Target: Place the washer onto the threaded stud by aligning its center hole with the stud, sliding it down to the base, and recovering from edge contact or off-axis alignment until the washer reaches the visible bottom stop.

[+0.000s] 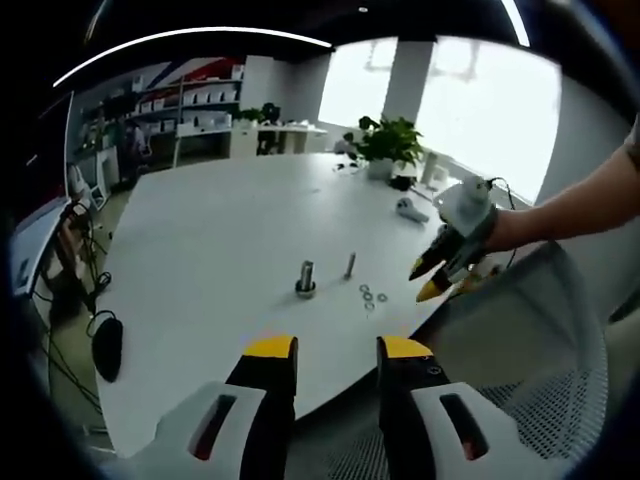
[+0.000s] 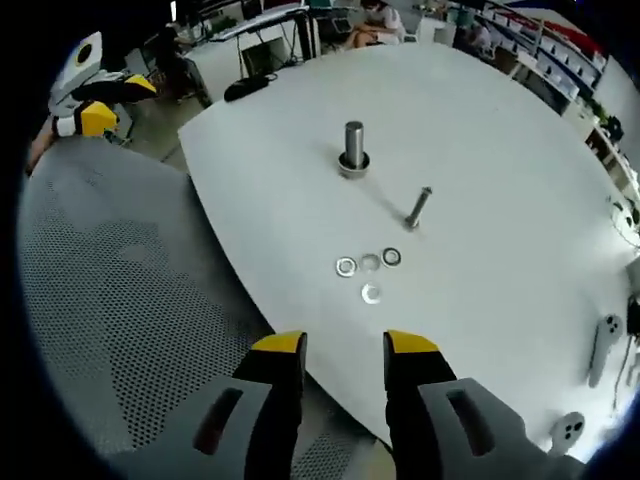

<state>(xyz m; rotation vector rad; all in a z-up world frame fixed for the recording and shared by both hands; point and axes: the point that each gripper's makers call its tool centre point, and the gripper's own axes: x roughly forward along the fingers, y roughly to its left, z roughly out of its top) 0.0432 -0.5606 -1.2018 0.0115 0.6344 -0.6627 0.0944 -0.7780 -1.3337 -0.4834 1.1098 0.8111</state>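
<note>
A thick threaded stud (image 2: 353, 147) stands upright on its base on the white table (image 2: 480, 110); in the left gripper view the stud (image 1: 306, 276) sits mid-table. A thinner bolt (image 2: 419, 207) stands beside it, bolt (image 1: 350, 264). Several washers (image 2: 368, 267) lie flat in a cluster nearer the edge, washers (image 1: 370, 296). My right gripper (image 2: 343, 350) hangs open and empty over the table edge, short of the washers; it shows as the right gripper (image 1: 436, 278) held by a hand. My left gripper (image 1: 335, 352) is open and empty, back from the table, and shows as the left gripper (image 2: 100, 100).
A grey mesh chair back (image 2: 110, 290) sits against the table's near edge, chair (image 1: 540, 360). White controllers (image 2: 598, 345) lie on the table's far side. A potted plant (image 1: 385, 145) stands at the far end. A black mouse-like object (image 1: 107, 345) lies by cables.
</note>
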